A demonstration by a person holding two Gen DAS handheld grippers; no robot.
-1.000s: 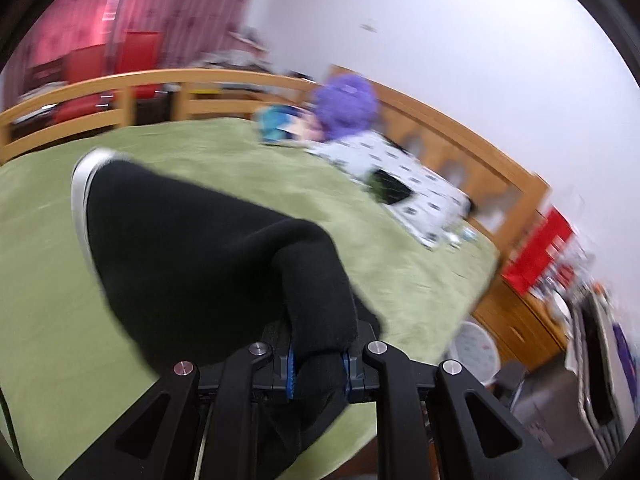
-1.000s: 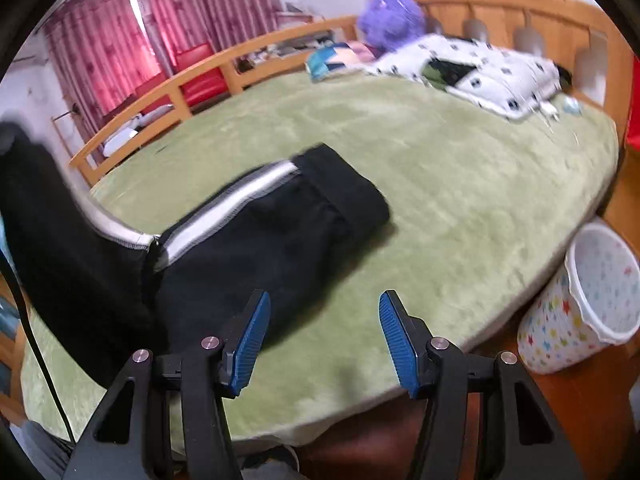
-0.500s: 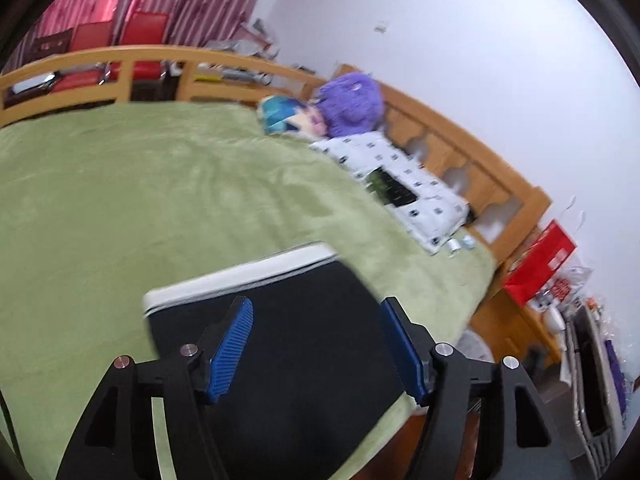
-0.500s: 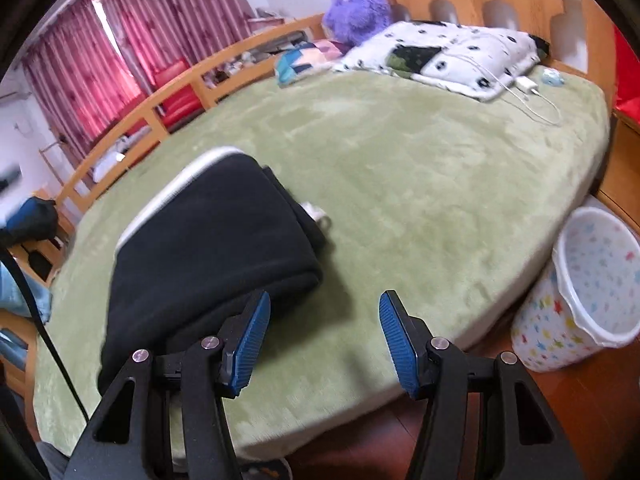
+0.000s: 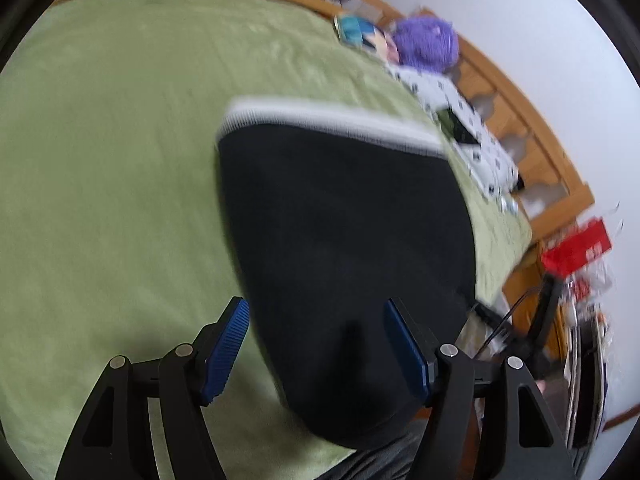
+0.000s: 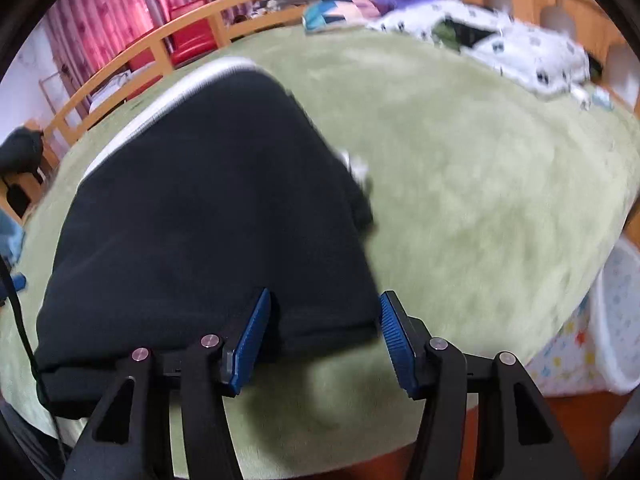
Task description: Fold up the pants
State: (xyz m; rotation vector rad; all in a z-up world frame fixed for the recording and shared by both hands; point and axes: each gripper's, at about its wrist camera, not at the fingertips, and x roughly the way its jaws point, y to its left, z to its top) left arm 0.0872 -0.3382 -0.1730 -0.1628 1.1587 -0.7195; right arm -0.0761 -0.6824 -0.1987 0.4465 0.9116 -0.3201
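Both grippers, left (image 5: 316, 344) and right (image 6: 324, 332), hang spread wide with nothing clamped. Black pants (image 5: 344, 240) lie folded on the green blanket (image 5: 112, 160), near edge between each gripper's fingers, white stripe on the far side.

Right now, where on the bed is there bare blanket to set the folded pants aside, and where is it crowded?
Bare green blanket spreads left of the folded pants up to the wooden rail. Another open patch lies right of the pants, short of the spotted pillow. The headboard end is crowded: pillow, purple plush, a colourful cushion. Both grippers, left and right, are open at the near edge.
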